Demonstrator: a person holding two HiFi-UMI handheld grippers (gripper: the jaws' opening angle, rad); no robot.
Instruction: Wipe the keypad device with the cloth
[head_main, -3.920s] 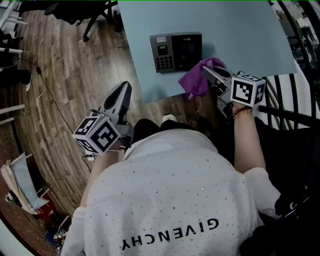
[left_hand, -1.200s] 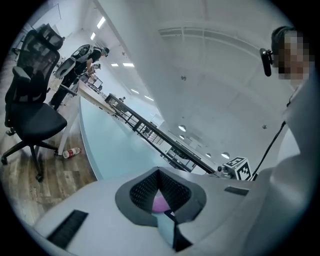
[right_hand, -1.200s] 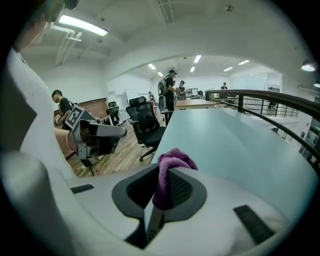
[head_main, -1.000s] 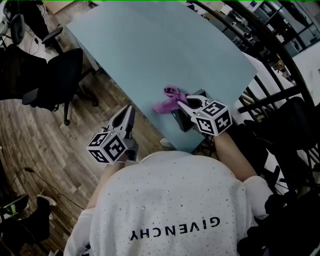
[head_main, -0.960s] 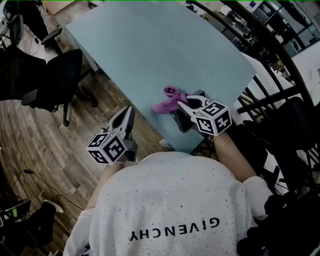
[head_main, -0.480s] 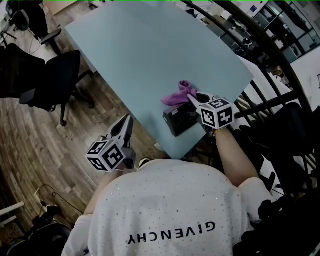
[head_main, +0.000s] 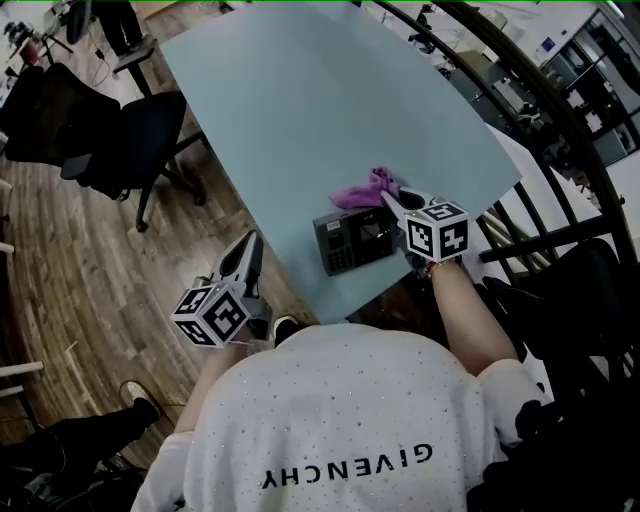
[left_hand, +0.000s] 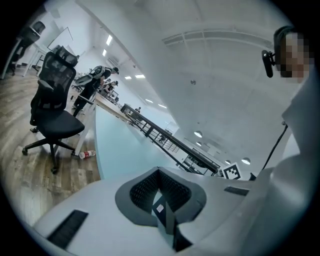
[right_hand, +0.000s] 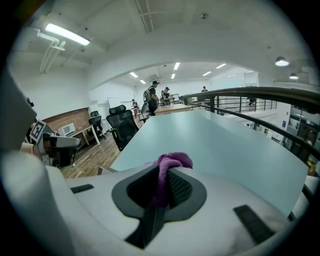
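Two jaws of the right gripper (head_main: 388, 198) pinched the purple cloth (head_main: 358, 193), which looked soft and floppy, by its near end beside the hard keypad device (head_main: 347, 241); the left gripper (head_main: 250, 240) sat closed and empty.

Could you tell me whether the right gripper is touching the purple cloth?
Touching. The right gripper view shows the right gripper with its jaws shut on the purple cloth, which bunches out beyond them.

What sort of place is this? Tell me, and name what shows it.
Probably an open-plan office, perhaps on an upper level: black swivel office chairs on wood-look flooring, a long pale-blue table, and a black railing alongside it.
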